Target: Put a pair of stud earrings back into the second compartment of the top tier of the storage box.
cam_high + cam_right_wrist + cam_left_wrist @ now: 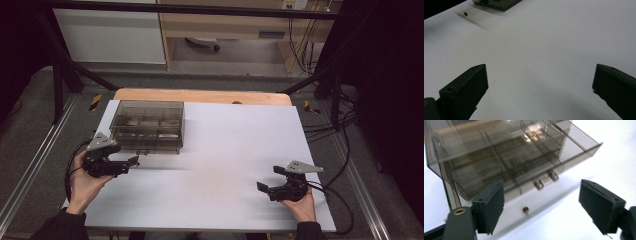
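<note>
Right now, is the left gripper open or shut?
Open: the left gripper has its jaws wide apart, facing the smoky transparent plastic drawer box.

High view is looking down and fwd over the whole white table (225,150). Left gripper view is sitting low, v. close to the smoky drawer box (506,155). Right gripper view is facing across bare tabletop, box far off at top. All three are sharing box + tabletop.
</note>
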Available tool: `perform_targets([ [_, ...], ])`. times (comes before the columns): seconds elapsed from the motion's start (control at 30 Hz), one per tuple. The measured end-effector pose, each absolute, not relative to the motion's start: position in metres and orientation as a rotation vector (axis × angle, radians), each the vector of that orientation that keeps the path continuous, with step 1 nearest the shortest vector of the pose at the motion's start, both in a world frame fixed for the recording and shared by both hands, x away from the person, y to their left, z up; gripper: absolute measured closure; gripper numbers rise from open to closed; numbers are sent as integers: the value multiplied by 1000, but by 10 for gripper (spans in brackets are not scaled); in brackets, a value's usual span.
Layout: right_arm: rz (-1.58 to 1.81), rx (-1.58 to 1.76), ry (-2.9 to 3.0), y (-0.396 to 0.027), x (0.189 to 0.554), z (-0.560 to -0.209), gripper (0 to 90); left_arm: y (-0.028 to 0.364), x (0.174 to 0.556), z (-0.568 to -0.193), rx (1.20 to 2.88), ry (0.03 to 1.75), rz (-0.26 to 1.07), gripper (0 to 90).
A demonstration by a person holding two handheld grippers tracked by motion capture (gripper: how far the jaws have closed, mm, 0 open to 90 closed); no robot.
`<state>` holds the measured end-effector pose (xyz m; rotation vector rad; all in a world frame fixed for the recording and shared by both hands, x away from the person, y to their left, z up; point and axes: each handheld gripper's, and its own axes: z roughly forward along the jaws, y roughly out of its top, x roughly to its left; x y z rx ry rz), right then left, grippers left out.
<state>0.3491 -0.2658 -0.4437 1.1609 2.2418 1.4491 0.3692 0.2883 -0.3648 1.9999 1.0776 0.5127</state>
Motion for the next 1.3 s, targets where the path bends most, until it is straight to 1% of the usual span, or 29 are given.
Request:
perform_targets([
  [0.03,1449,1161,2242,-266,349,-444,7,289,366,-368,2002,1075,513,187],
  [0.37,1447,1159,2242,-266,349,-444,7,294,355,-396,2021,1096,491,73],
  [0.63,1445,1159,2245,-266,349,-444,7,291,357,-418,2061,1138,486,69],
  [0.77,1445,1159,2245,-266,349,-444,7,290,364,-427,2089,1172,505,96],
  [0.9,1443,1159,2245,-266,349,-444,7,290,371,-430,2083,1204,510,124],
  [1.0,1442,1157,2245,-266,349,-444,7,290,374,-432,2069,1218,514,172],
  [1.03,1442,1159,2246,-266,349,-444,7,290,376,-432,2061,1231,519,172],
  [1.1,1444,1158,2245,-266,349,-444,7,289,379,-434,2058,1246,521,224],
  [1.13,1444,1158,2245,-266,349,-444,7,289,381,-434,2060,1254,522,224],
  [1.17,1445,1159,2245,-266,349,-444,7,287,384,-435,2057,1267,522,251],
  [1.23,1444,1158,2245,-266,349,-444,7,286,385,-435,2056,1269,523,266],
  [1.3,1445,1158,2245,-266,349,-444,7,282,388,-437,2053,1281,524,306],
])
